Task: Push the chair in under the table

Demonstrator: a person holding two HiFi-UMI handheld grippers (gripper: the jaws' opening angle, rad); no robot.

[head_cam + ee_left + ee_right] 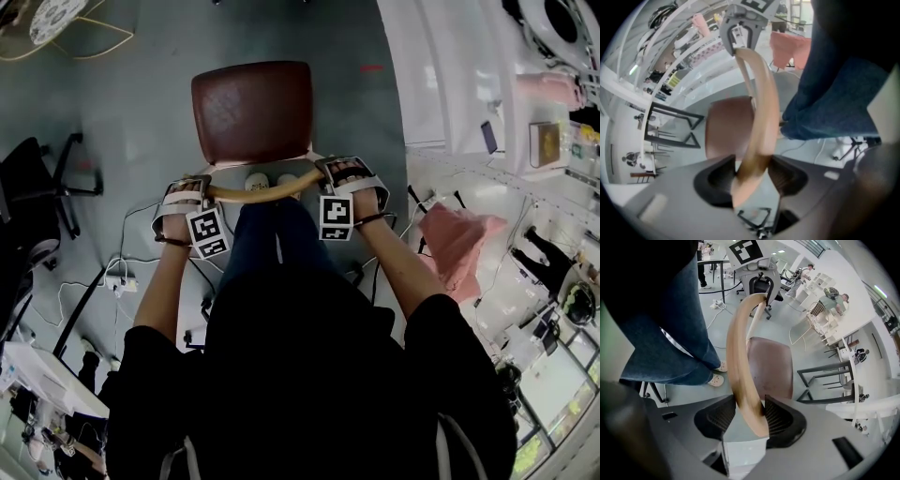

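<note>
Head view, looking steeply down. The chair (251,111), with a brown padded seat and a curved pale wooden back rail (265,191), stands on the grey floor (141,122) directly ahead of the person. Its seat lies apart from the edge of the white bench (441,84) at the right of the view, and no part of it is under the bench.

The left tongs (194,190) take the left end of the back rail and the right tongs (339,174) take its right end; both point steeply down. In the left gripper view the rail runs between the two jaws and fills the gap, with both pads pressed on the wood. In the right gripper view the jaws stand partly apart with the rail's end between them, lying along one ribbed pad and meeting the tip of the other.

The person's legs, in blue jeans (272,234), and light shoes (271,182) are just behind the rail. A pink cloth (455,246) hangs at the right, a black office chair (37,187) stands at the left, and white cables (117,279) lie on the floor.
</note>
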